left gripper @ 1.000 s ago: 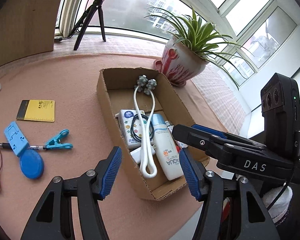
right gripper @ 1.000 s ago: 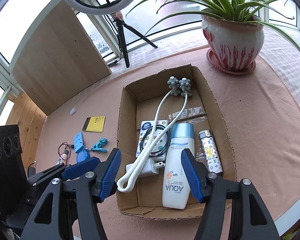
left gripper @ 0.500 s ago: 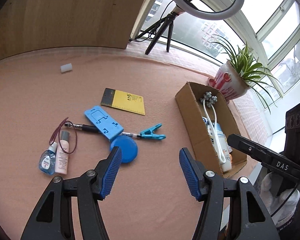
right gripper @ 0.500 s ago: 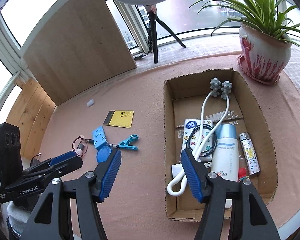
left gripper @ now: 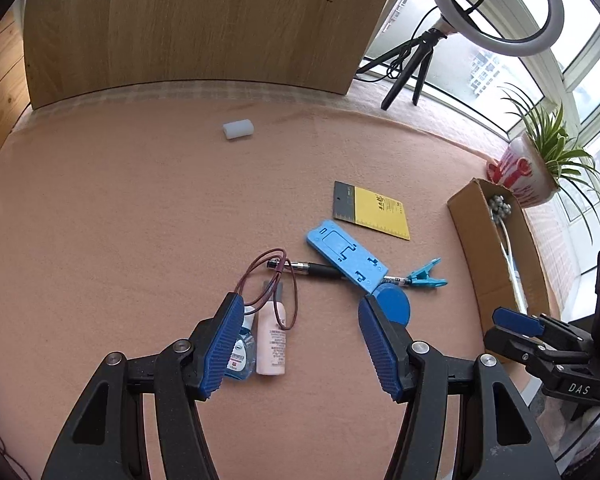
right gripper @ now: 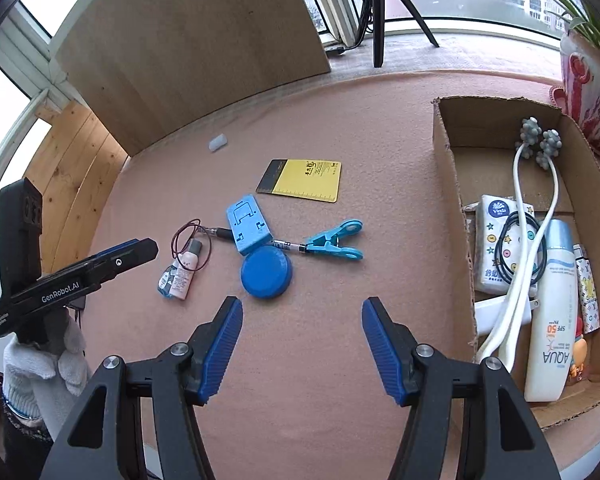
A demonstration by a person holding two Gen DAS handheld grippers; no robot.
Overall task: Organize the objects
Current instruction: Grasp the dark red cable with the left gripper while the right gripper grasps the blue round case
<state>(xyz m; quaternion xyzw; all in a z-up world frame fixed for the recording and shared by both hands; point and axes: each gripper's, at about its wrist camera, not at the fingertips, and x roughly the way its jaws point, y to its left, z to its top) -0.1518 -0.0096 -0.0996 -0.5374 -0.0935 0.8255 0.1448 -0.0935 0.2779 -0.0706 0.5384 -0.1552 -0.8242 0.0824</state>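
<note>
My left gripper [left gripper: 300, 340] hangs above the loose pile on the pink cloth [left gripper: 120, 220], jaws spread with nothing between them; my right gripper [right gripper: 302, 344] is likewise spread and empty, just short of the blue round tin [right gripper: 266, 276].

Part of the job looks done. The box [right gripper: 452, 184] at my right already holds a sunscreen bottle [right gripper: 550, 312], a white massager [right gripper: 520, 184], a tissue pack [right gripper: 496, 248], a lighter [right gripper: 588, 292] and a black loop; what lies at the box's near end I can't make out well.

Left on the cloth: the yellow notepad [left gripper: 374, 212], the blue stand [left gripper: 346, 254] lying across a pen [left gripper: 320, 270], the teal clip [left gripper: 426, 278], the tin, a pink bottle [left gripper: 272, 344] touching a small blue-capped bottle [left gripper: 242, 354], a red cord [left gripper: 268, 284] looped over them, and a white cap [left gripper: 238, 129] well apart near the wooden board. I judge it roughly half finished, with no item in hand yet.
</note>
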